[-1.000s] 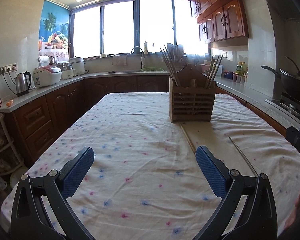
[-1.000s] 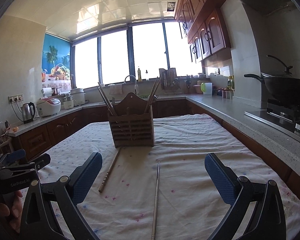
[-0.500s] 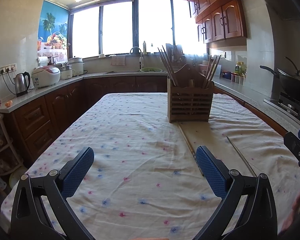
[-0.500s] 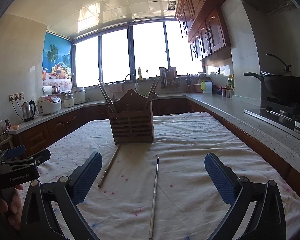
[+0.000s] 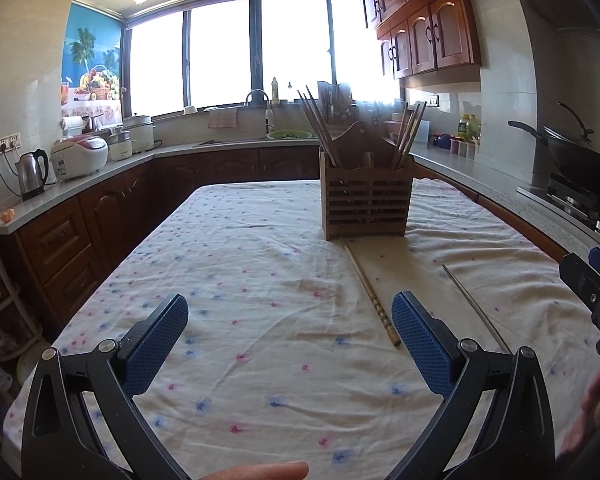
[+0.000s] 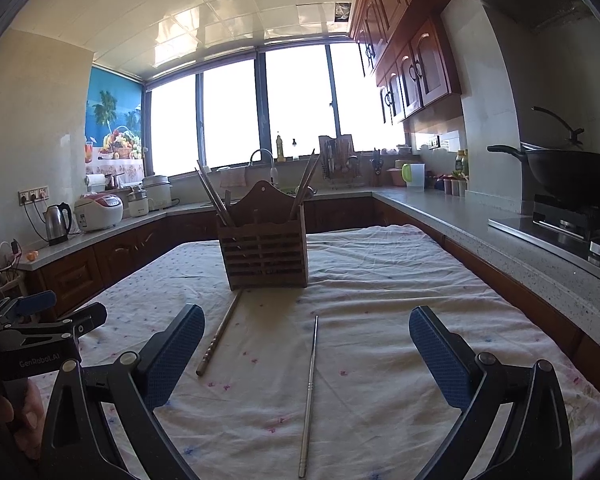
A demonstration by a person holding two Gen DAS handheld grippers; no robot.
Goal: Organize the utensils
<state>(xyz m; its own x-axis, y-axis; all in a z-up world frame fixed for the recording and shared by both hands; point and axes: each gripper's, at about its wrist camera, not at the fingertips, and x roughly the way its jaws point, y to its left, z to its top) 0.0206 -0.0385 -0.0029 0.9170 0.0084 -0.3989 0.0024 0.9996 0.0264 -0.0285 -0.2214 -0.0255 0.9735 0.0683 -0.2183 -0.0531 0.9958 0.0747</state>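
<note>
Left gripper (image 5: pixel 290 326) is hovering with jaws apart, empty; over the last second it has been closing on the holder (image 5: pixel 367 205), so pickup is beginning. Wooden chopstick (image 5: pixel 373 300) is lying in front of the holder, near its right finger. Right gripper (image 6: pixel 307 336), also apart and empty, is framing the metal chopstick (image 6: pixel 310 384).

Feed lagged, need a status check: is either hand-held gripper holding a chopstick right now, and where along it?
Nothing is held. The left hand-held gripper and right hand-held gripper are both open; the wooden chopstick and metal chopstick lie on the tablecloth.
</note>
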